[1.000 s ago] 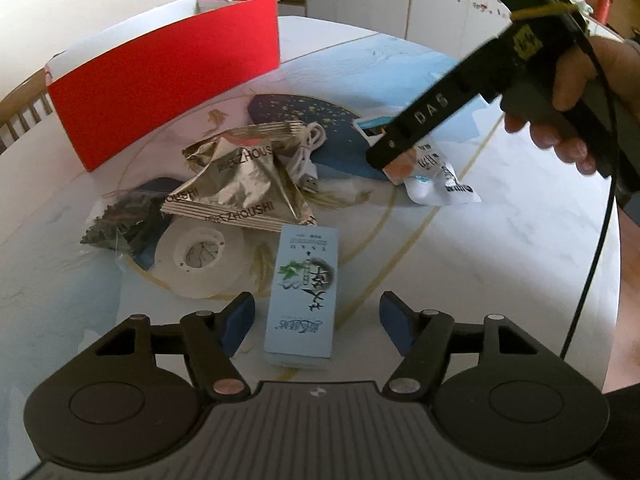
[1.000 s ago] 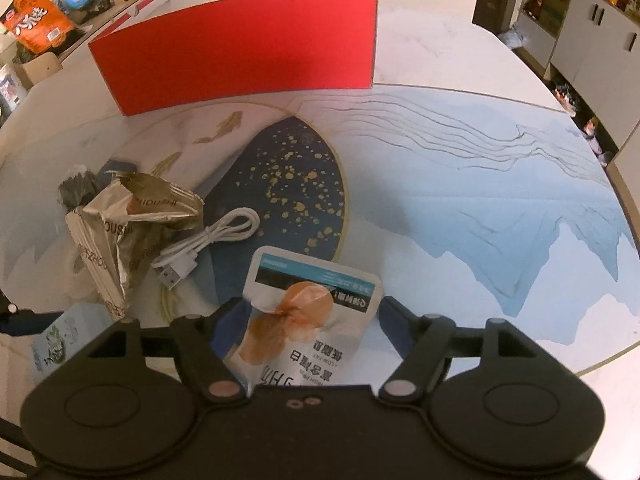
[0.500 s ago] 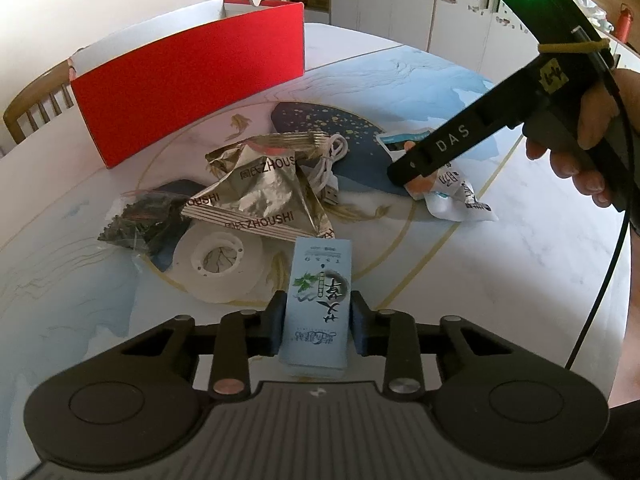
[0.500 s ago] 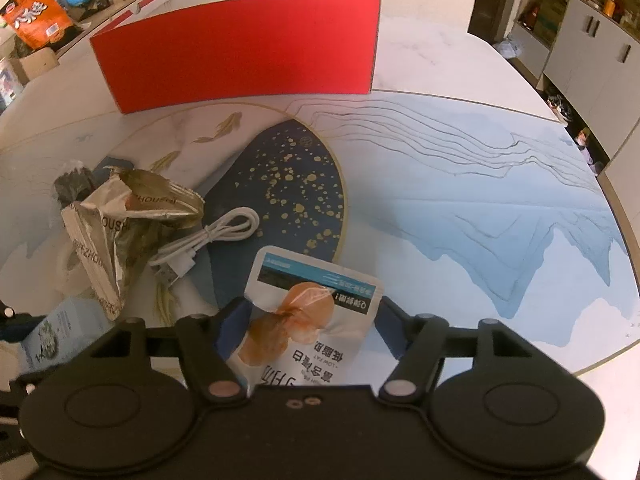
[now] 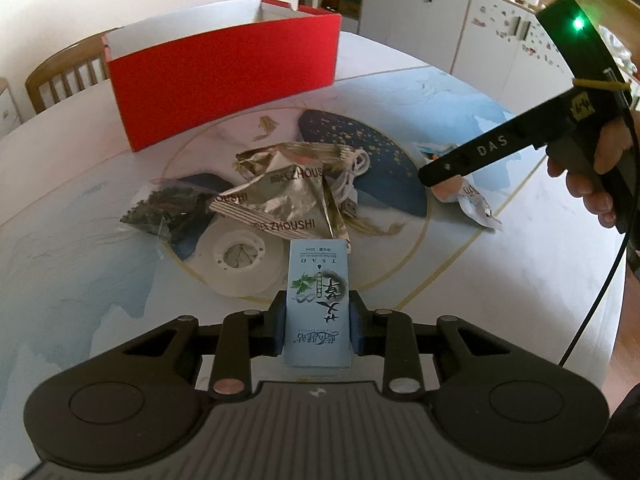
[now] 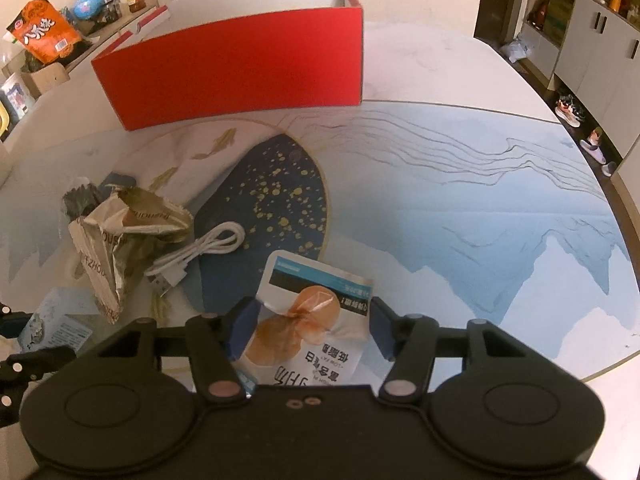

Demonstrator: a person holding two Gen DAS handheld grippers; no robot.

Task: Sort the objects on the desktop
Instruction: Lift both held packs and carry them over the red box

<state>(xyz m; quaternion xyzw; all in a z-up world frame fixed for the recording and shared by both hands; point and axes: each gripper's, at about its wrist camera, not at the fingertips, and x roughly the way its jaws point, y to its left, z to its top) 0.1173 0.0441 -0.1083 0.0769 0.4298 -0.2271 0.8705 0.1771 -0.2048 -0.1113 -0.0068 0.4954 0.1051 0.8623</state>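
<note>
Left wrist view: the left gripper (image 5: 318, 322) has its two fingers pressed against the sides of a pale blue carton (image 5: 318, 300), which lies lengthwise between them. Taking the red box (image 5: 224, 76) at the far side of the table (image 5: 500, 280) as the landmark, the carton is the item farthest from it on the near side. Just beyond the carton toward the box sits a white tape roll (image 5: 240, 260), and a crumpled silver foil bag (image 5: 280, 200) lies closer again to the box, partly over the roll. A clear bag of dark bits (image 5: 164, 208) lies left of the foil bag. The right gripper (image 5: 496, 148) reaches in from the right, well apart from the box, over a white snack pouch (image 5: 472, 200).

Right wrist view: the right gripper (image 6: 310, 330) has its fingers spread on either side of the white snack pouch (image 6: 308, 320), and I cannot tell whether they touch it. The pouch lies on the near side of the red box (image 6: 236, 68), well apart from it. A white USB cable (image 6: 200, 252) lies between the pouch and the silver foil bag (image 6: 120, 236), nearer the box than the pouch. The pale blue carton (image 6: 56, 320) shows at the left edge.
</note>
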